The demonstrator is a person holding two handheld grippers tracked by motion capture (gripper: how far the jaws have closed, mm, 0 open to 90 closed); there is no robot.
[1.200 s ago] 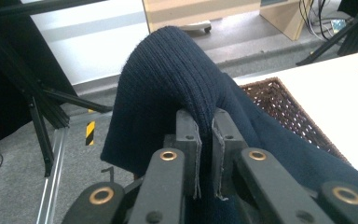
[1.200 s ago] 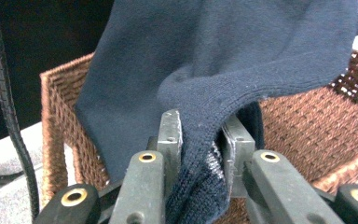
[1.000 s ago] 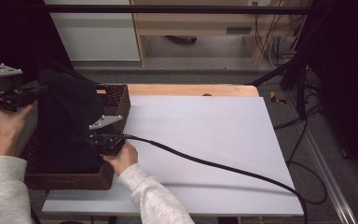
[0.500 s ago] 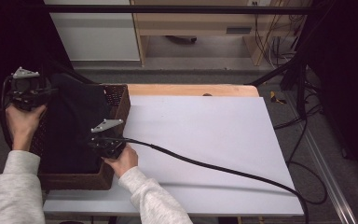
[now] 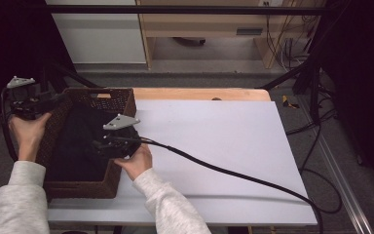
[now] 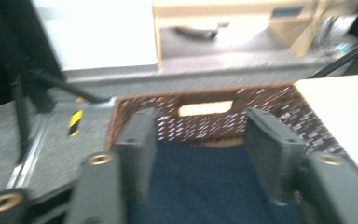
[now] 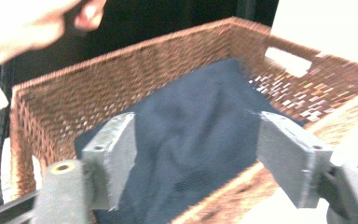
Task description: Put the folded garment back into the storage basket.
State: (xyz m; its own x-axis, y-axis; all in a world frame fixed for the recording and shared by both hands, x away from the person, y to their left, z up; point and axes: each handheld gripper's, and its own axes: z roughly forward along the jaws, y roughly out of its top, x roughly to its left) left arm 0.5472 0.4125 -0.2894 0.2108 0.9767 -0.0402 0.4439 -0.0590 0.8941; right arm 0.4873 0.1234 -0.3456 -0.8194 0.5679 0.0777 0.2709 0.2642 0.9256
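The dark cloth (image 5: 80,144) that was held up a second ago has dropped into the wicker basket (image 5: 121,101), lying crumpled on its bottom. Nearest, the right gripper (image 5: 108,145) hangs over the basket's rim, jaws wide, empty. Farther left, the left gripper (image 5: 53,101) gapes empty too. Its own view shows the basket's handle slot (image 6: 204,108).

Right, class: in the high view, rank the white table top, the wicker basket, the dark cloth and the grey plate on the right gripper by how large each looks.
1. White table top
2. Wicker basket
3. Dark cloth, inside the basket, so smaller
4. Grey plate, smallest, though it sits nearer the camera
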